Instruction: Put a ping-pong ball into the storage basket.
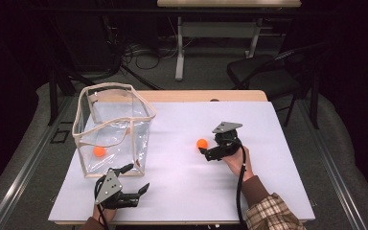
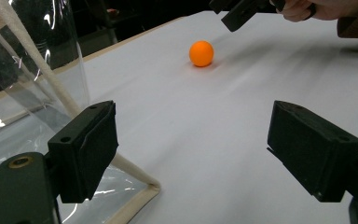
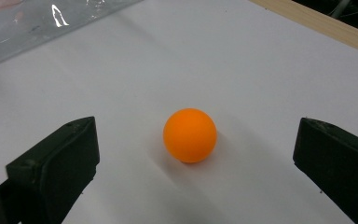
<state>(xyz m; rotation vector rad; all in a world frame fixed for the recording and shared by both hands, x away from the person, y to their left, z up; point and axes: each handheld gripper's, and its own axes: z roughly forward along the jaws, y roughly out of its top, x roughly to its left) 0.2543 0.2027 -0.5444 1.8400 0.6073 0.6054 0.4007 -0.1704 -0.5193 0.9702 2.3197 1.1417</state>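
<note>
— Claw on my right hand, the right gripper [image 1: 204, 151], has its jaws spread wide on either side of the orange ball [image 1: 201, 143], with nothing between them yet. From the right gripper view the ball [image 3: 189, 135] sits squarely in the middle of the gap, touching neither jaw.

— Why come in that low?

— It is a round thing on a flat white table [image 1: 182, 182], so I judge it would roll away from a push on one side. With a jaw on each side I can close on it evenly.

— And your other hand?

— My left gripper [image 1: 135, 179] is released too, jaws apart and holding nothing. It rests at the near corner of the clear bag [image 1: 117, 115], just beside its cream edging [image 2: 135, 175]. I keep it there, I think, to steady the bag for the drop.

— Anything in the bag already?

— One second orange ball [image 1: 99, 151] lies on its bottom, seen through the clear wall. The bag stands open at the top, on the left part of the table, well apart from the ball I am after.

— What does that ball look like?

— Plain bright orange, smooth and matt, no marking I can see, with a soft shadow under it. It looks light and hard, so I would expect it to slip if gripped off-centre.
</note>
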